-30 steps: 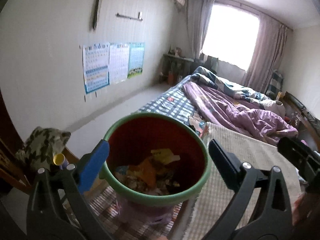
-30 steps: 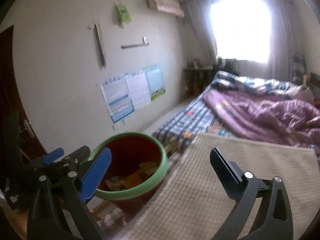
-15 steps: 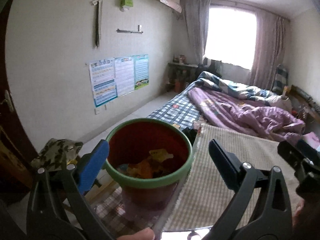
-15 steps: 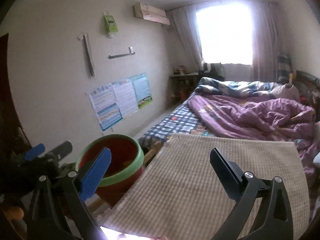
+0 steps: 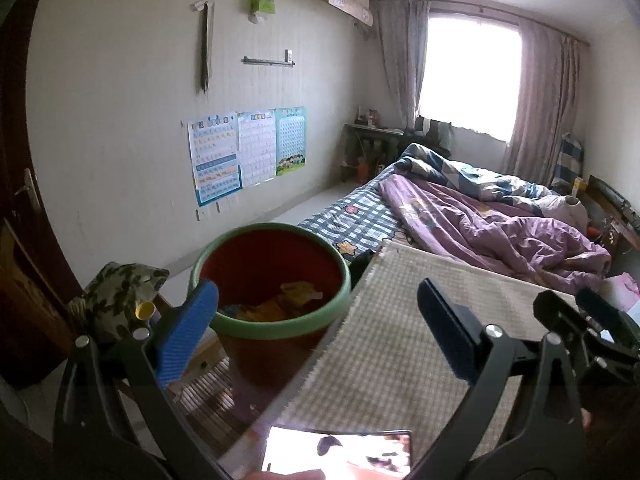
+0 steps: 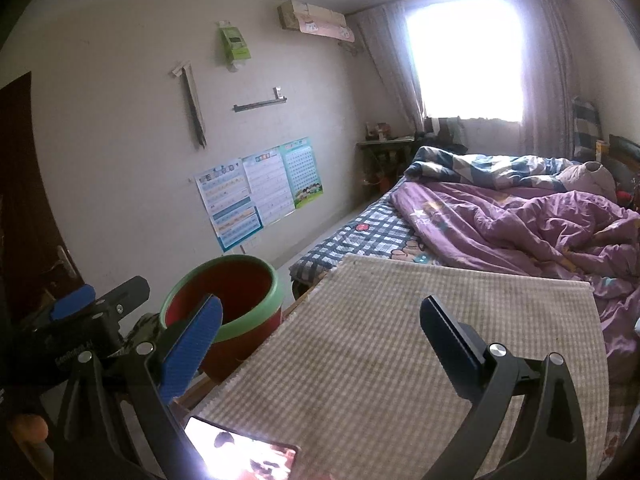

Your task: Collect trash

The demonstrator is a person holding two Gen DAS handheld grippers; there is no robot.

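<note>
Round bin [image 5: 270, 280], red inside, green rim: crumpled yellow wrappers [image 5: 280, 304]. Checked woven mat [image 6: 400, 360] beside. Both tongs [image 5: 316, 332] [image 6: 320, 340] wide open, empty.

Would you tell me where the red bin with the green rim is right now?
The red bin with the green rim sits left of the checked beige mat in both wrist views, with the camouflage cloth on its other side.

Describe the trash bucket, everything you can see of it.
The trash bucket is round, red inside and out as far as shows, with a thick pale green rim, and looks like plastic. It stands upright and open beside the checked mat, just off the mat's left edge. Crumpled yellow and orange wrappers lie at the bottom; it is far from full. Neither gripper touches it. Its base is hidden.
</note>
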